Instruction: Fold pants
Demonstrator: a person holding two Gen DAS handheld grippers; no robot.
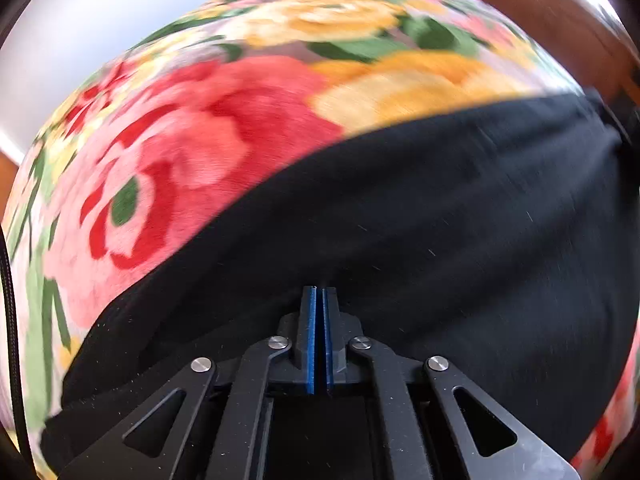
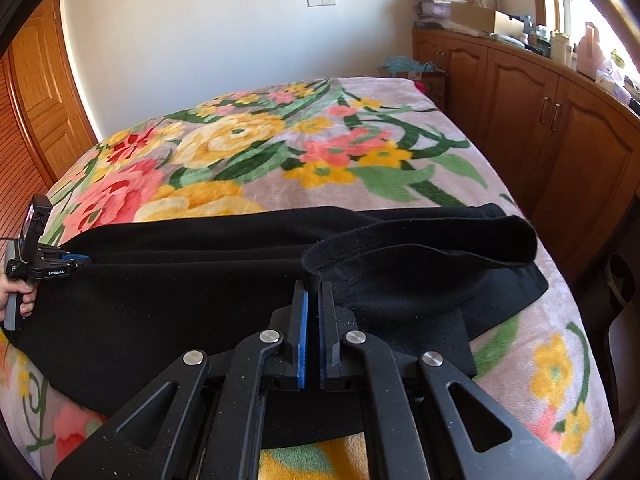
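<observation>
Both claws pinch black pants [image 2: 180,280] on a bed [image 2: 400,168]: right claw [image 2: 313,292] grips the waistband, left claw [image 2: 86,259] the far end, likely to lift together.

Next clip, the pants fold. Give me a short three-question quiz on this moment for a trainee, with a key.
1. True or false: the black pants lie on a bare wooden floor.
2. What is the right gripper shut on? A) a black fold of the pants B) a pillow C) nothing
3. Which gripper shows in the other gripper's camera view?
Key: 1 false, they lie on the floral blanket. 2 A. 3 the left gripper, at the left edge of the right wrist view.
</observation>
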